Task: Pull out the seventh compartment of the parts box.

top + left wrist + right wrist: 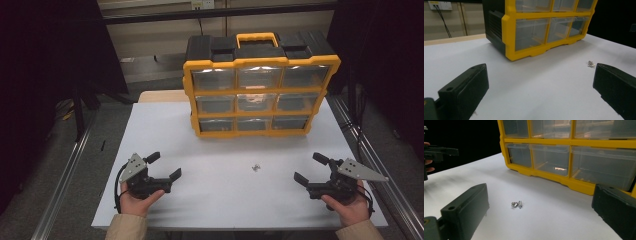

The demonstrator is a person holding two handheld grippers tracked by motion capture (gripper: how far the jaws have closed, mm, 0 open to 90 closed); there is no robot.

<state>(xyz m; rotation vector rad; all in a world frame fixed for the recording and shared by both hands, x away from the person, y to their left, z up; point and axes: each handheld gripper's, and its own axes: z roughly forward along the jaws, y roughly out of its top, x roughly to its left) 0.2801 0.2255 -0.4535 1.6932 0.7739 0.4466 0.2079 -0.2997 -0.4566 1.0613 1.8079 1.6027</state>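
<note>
A yellow and black organizer (260, 85) with three rows of clear drawers stands upright at the back of the white table (210, 200). A few small silver screws (256, 167) lie loose in front of it, seen too in the right gripper view (516, 204) and the left gripper view (591, 64). My left gripper (165, 165) rests low at the front left, open, jaws empty. At the front right my right gripper (310, 167) is open and empty as well, with the screws a short way ahead of its jaws.
Metal rails (60, 185) run along both sides of the table. A wooden strip (162, 96) edges the table's back left. The organizer's yellow handle (257, 39) sticks up on top. Dark curtains flank the scene.
</note>
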